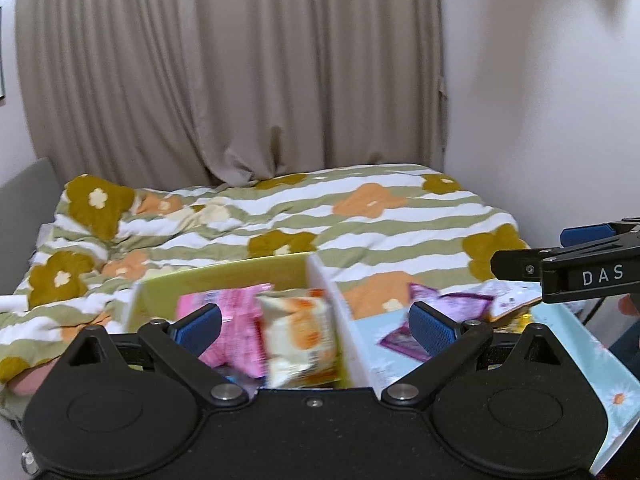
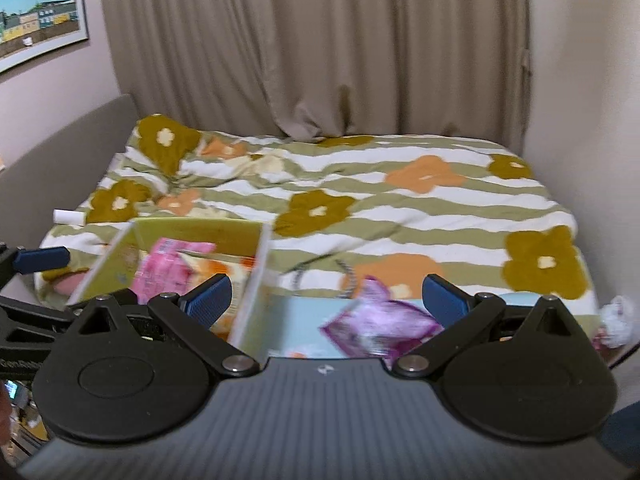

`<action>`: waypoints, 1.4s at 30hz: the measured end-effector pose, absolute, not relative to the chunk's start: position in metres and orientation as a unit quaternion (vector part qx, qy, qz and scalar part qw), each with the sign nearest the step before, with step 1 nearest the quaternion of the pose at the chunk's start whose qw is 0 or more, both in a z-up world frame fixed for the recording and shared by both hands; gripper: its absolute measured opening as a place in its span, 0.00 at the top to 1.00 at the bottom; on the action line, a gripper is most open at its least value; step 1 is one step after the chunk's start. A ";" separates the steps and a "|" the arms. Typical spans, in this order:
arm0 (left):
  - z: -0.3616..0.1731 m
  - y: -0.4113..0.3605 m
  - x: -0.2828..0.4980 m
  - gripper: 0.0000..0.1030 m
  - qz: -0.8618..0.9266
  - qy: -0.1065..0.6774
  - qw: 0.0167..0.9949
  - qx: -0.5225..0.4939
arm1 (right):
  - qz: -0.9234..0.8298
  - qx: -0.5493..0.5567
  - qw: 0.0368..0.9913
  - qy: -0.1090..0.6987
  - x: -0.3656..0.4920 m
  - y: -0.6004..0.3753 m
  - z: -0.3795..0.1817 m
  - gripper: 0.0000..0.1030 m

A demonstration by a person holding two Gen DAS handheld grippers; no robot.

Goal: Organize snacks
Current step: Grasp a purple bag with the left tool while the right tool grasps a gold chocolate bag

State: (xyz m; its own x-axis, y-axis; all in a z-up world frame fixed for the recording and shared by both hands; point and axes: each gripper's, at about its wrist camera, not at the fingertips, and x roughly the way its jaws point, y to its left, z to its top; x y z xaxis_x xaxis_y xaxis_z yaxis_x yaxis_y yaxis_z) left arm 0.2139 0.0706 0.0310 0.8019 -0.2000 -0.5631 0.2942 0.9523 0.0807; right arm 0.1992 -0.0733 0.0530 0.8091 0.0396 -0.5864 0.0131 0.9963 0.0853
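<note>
Your left gripper (image 1: 316, 326) spread above the yellow bin (image 1: 224, 276), pink packet (image 1: 234, 320) inside, your right gripper (image 2: 326, 300) spread over the purple packet (image 2: 380, 326) in the blue bin (image 2: 300, 320).

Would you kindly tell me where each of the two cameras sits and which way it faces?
Left wrist: sits on the left gripper, facing forward over the yellow box towards the bed and curtain; its open fingers show, and the right gripper enters at right.
Right wrist: sits on the right gripper, facing the same way over the blue box and purple packet; its open fingers show, and the left gripper enters at left.
Shared: both boxes, pink packet, purple packet, bed, curtain.
</note>
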 end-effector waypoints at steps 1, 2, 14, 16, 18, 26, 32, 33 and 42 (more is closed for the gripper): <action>0.030 0.060 0.215 0.01 -0.137 0.288 0.944 0.084 | 0.003 0.045 0.949 0.311 0.199 -0.085 0.052 0.00; 0.028 0.052 0.217 0.01 -0.143 0.290 0.943 0.086 | -0.001 0.051 0.948 0.315 0.199 -0.097 0.050 0.00; -0.020 -0.042 0.270 0.02 -0.212 0.344 0.902 0.150 | -0.026 0.140 0.915 0.378 0.204 -0.214 -0.003 0.00; -0.034 -0.055 0.284 0.02 -0.229 0.358 0.890 0.165 | -0.028 0.158 0.907 0.389 0.206 -0.227 -0.015 0.00; -0.048 -0.068 0.297 0.02 -0.242 0.372 0.877 0.181 | -0.030 0.174 0.899 0.400 0.208 -0.236 -0.028 0.00; -0.099 -0.092 0.342 0.02 -0.266 0.426 0.837 0.219 | -0.045 0.227 0.871 0.433 0.223 -0.249 -0.078 0.00; -0.123 -0.097 0.362 0.07 -0.278 0.450 0.819 0.220 | -0.051 0.249 0.855 0.452 0.240 -0.246 -0.106 0.00; -0.126 -0.098 0.364 0.09 -0.280 0.454 0.817 0.219 | -0.052 0.254 0.852 0.454 0.242 -0.246 -0.110 0.00; -0.138 -0.101 0.374 0.17 -0.289 0.460 0.809 0.224 | -0.046 0.283 0.836 0.467 0.260 -0.243 -0.130 0.00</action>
